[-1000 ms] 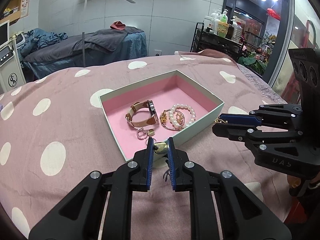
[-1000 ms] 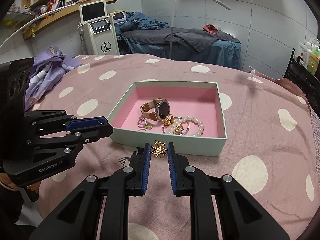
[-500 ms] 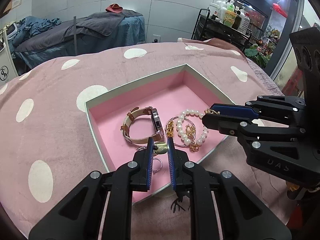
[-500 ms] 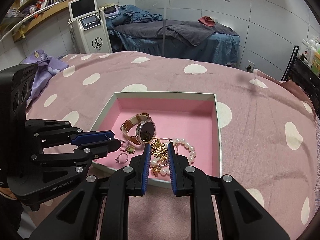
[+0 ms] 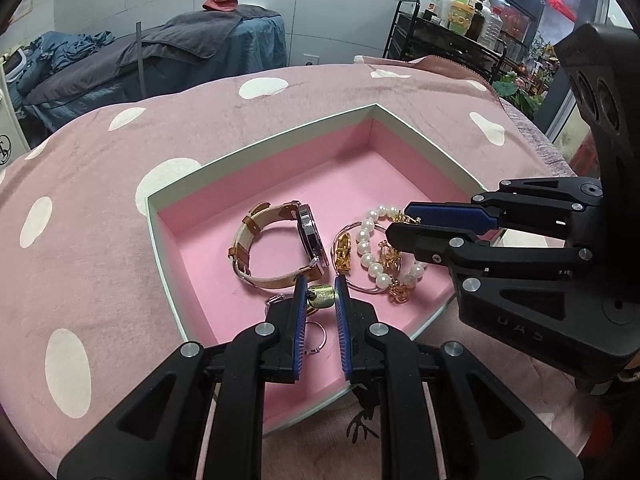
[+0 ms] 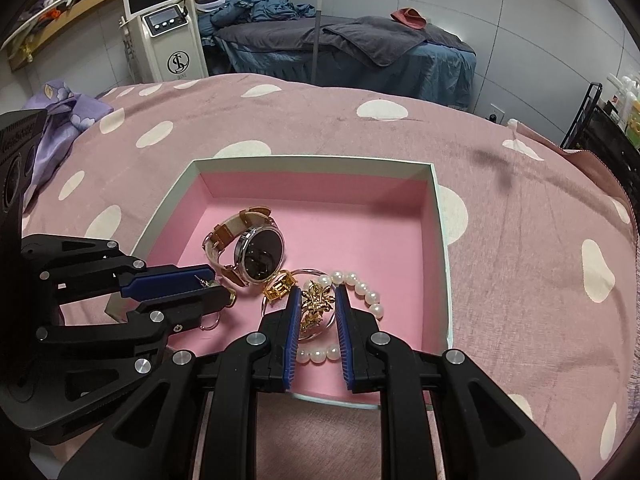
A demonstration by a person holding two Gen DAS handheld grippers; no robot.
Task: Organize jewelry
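Note:
A pale green box with a pink lining [image 5: 192,176] [image 6: 438,240] lies on the spotted pink cover. In it are a tan-strap watch [image 5: 280,240] [image 6: 260,250], a pearl bracelet [image 5: 370,248] [image 6: 356,280], gold pieces [image 5: 343,254] and a thin ring [image 5: 316,336]. My left gripper [image 5: 321,292] [image 6: 216,288] is shut on a small gold earring [image 5: 322,295] low over the box's near part. My right gripper [image 6: 317,300] [image 5: 394,226] is shut on a gold flower-shaped piece [image 6: 316,300] just above the pearls.
The pink polka-dot cover [image 5: 100,240] spreads around the box. A treatment bed with dark towels [image 6: 360,40] and a white machine [image 6: 168,40] stand behind. A black trolley with bottles [image 5: 452,28] is at the far right. A purple cloth [image 6: 56,120] lies left.
Both grippers moved forward from outside the box's near wall to over its inside and came lower, each still holding its gold piece.

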